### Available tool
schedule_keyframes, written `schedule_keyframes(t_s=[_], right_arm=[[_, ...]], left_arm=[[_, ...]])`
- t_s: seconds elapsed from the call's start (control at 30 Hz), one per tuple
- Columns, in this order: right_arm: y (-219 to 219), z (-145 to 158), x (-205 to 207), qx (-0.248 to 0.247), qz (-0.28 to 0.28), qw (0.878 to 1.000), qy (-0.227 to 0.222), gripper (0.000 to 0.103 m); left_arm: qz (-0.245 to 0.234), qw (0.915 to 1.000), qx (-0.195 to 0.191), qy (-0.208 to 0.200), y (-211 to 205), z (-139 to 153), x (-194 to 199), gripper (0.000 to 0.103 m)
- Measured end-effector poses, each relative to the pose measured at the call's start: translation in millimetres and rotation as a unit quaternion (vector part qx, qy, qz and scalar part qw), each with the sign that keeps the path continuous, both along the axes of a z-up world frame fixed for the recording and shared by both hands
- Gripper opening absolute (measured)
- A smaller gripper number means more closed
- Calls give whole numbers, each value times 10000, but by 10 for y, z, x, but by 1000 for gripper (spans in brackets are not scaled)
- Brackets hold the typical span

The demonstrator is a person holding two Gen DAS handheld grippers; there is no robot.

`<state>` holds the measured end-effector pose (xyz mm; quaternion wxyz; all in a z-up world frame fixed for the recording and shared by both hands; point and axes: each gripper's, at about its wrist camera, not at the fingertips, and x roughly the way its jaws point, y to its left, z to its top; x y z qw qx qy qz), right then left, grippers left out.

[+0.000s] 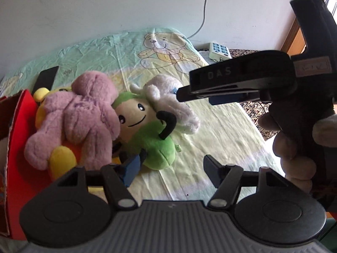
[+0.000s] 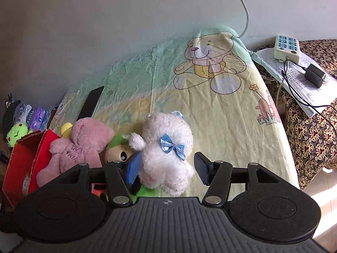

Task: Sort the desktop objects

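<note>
Both claws gape wide: right claw (image 2: 168, 166) straddles the fluffy white plush bear (image 2: 166, 147); left claw (image 1: 170, 166) hangs over bare pale-yellow sheet (image 1: 221, 130) beside the green plush toy (image 1: 155, 147).

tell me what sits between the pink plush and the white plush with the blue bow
The green plush, its face showing between the pink plush and white plush; clearest in the left wrist view.

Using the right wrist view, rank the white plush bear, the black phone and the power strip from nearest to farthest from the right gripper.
1. White plush bear: between the open fingers of the right gripper.
2. Black phone: farther back, left, flat on the sheet.
3. Power strip: farthest, back right, off the sheet.
</note>
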<state>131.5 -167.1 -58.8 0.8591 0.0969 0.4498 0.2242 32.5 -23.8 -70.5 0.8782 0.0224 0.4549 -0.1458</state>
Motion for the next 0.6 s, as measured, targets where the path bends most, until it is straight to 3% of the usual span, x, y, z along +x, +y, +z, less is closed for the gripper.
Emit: schedule_keyframes(t_s=[0.1, 0.2, 0.27, 0.3, 0.4, 0.6], right_arm=[[121, -134, 99, -207, 157, 9996, 105, 61], [84, -235, 185, -51, 132, 9993, 343, 63], [32, -248, 208, 94, 205, 9988, 437, 58], [17, -250, 209, 179, 306, 9981, 501, 46], [-63, -263, 170, 251, 403, 9971, 589, 34], [-305, -287, 59, 275, 358, 9970, 633, 36]], left_arm=[[-43, 9999, 106, 13, -4, -35, 22, 69], [-56, 9998, 164, -28, 6, -39, 23, 70], [-61, 9999, 134, -25, 22, -40, 42, 71], [-69, 9999, 105, -26, 30, -38, 52, 70], [-85, 9999, 87, -50, 35, -30, 75, 72], [-318, 9994, -9, -132, -48, 15, 144, 72]])
